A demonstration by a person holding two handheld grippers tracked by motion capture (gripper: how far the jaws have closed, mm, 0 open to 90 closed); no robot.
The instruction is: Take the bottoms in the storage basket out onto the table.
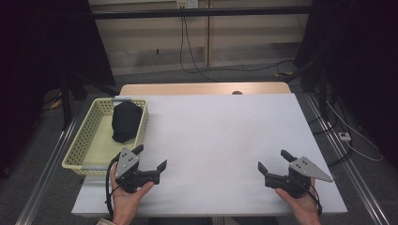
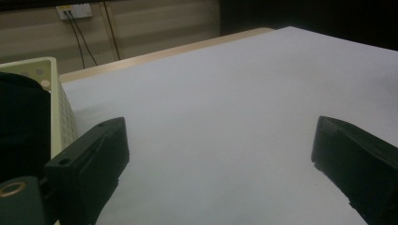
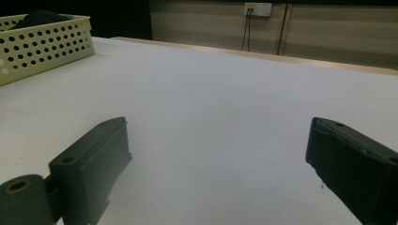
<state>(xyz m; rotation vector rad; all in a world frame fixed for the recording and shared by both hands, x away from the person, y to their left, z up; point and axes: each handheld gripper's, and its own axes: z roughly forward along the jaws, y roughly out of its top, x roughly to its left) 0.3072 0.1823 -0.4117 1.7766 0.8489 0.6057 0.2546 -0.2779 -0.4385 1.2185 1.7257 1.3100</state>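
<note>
A white tabletop (image 1: 220, 140) carries a pale yellow perforated basket (image 1: 89, 140) at its left edge, and a black bundle of cloth (image 1: 126, 121) lies in the basket's far half, leaning against the right wall. The left gripper (image 1: 150, 157) is held in the person's left hand (image 1: 127, 197) near the front left of the tabletop, just beside the basket's near right corner; its fingers (image 2: 94, 154) stand wide apart with nothing between them, bare white surface showing in the gap. The right gripper (image 1: 273, 161) sits in the right hand (image 1: 300, 201) near the front right, well apart from the basket, and its fingers (image 3: 94, 154) are likewise spread wide and hold nothing. In the right gripper view the basket (image 3: 42, 44) appears far off at upper left.
</note>
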